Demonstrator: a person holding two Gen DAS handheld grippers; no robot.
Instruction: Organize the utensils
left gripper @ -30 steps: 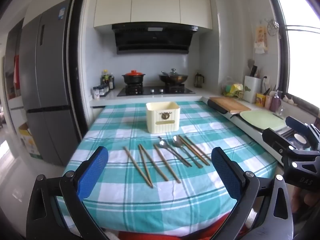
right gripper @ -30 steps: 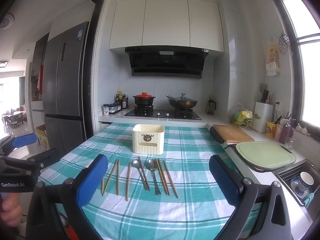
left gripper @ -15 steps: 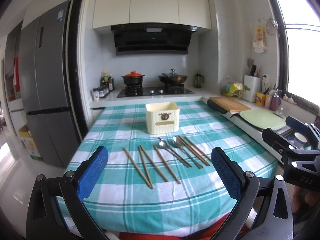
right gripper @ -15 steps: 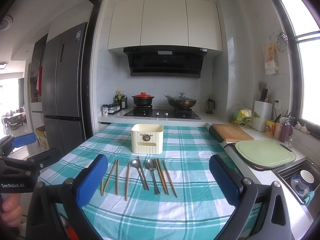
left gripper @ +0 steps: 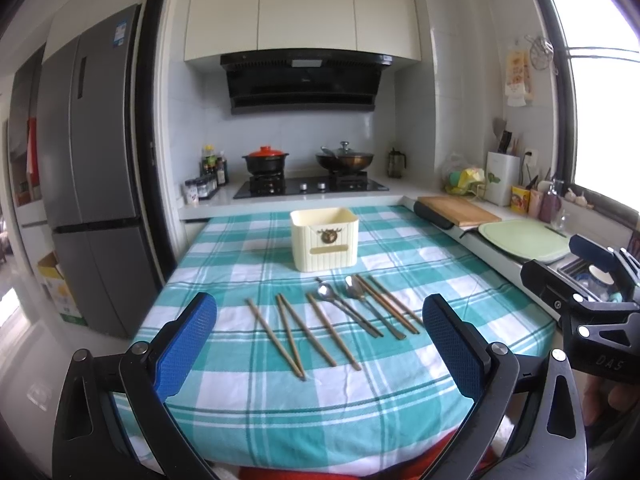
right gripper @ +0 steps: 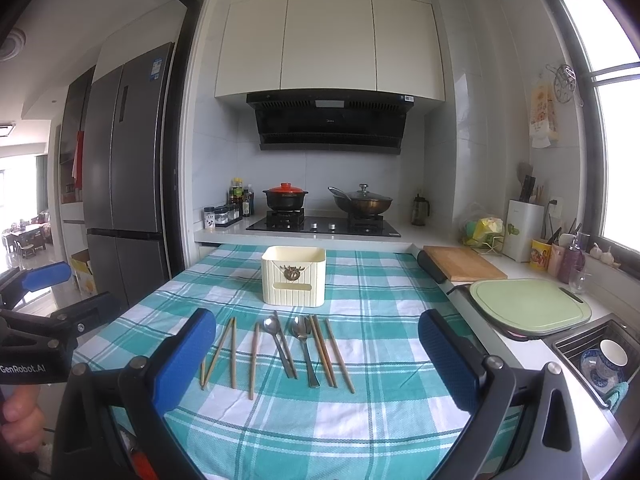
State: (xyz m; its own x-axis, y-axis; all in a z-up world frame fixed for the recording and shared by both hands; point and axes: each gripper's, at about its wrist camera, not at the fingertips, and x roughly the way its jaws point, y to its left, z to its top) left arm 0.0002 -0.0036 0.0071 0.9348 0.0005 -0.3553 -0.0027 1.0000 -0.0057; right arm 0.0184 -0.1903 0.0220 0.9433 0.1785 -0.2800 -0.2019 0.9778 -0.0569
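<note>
Several wooden chopsticks (left gripper: 288, 336) (right gripper: 233, 350) and two metal spoons (left gripper: 347, 309) (right gripper: 305, 350) lie in a row on the teal checked tablecloth (left gripper: 320, 400) (right gripper: 360, 420). A cream utensil box (left gripper: 325, 238) (right gripper: 294, 275) stands upright behind them. My left gripper (left gripper: 320, 344) is open and empty, held near the table's front edge, short of the chopsticks. My right gripper (right gripper: 316, 360) is open and empty, also short of the row. Each gripper shows at the edge of the other's view.
A stove with a red-lidded pot (right gripper: 285, 197) and a wok (right gripper: 362, 202) is behind the table. A wooden board (right gripper: 460, 263), a green board (right gripper: 528, 306) and a sink (right gripper: 600, 356) run along the right counter. A fridge (left gripper: 92, 200) stands left.
Both views have shifted very slightly; the utensils and the box have not moved. Both grippers stay open.
</note>
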